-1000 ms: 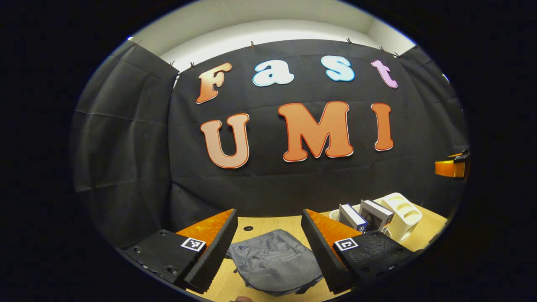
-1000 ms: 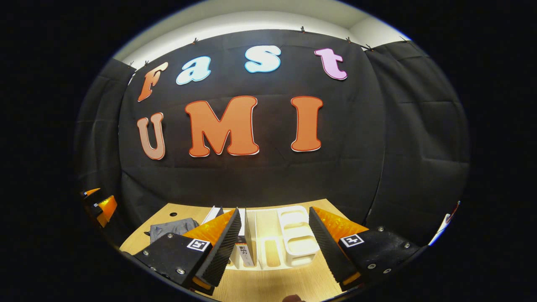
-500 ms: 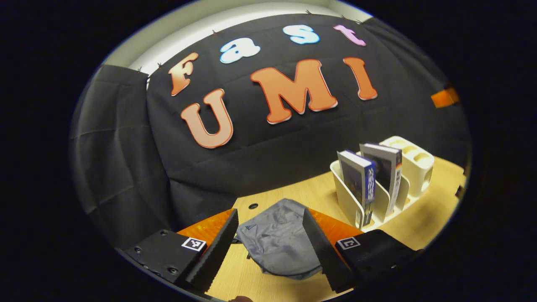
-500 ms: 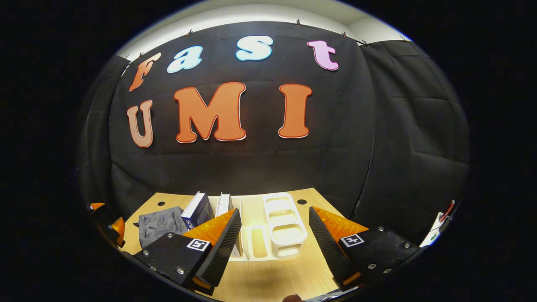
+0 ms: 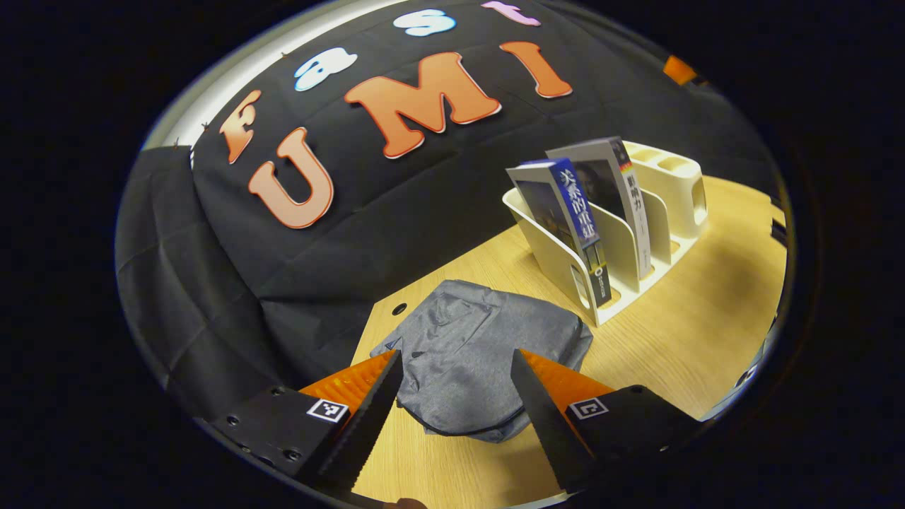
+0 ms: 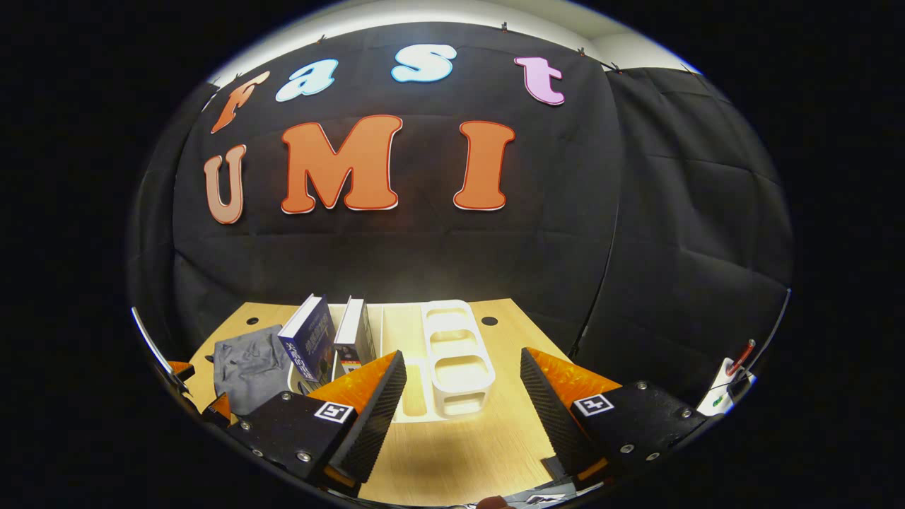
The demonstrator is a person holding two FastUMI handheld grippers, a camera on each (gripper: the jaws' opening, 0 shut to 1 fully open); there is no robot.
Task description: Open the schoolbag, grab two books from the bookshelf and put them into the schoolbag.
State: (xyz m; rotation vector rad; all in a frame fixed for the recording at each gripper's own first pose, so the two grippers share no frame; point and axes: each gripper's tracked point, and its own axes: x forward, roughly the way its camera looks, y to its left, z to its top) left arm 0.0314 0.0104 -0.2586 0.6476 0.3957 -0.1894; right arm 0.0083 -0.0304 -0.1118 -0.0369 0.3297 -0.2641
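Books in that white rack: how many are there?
2. A blue-spined book leans in the slot of the rack nearest the grey bag; a grey-covered book stands in the next slot. The other slots look empty, though partly hidden.

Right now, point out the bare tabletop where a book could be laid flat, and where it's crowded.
Bare wood lies on the table, between the bookshelf and the near edge, and in front of the schoolbag. Crowded: the strip between bag and shelf, which nearly meet, and the shelf's slots holding the blue book and grey book.
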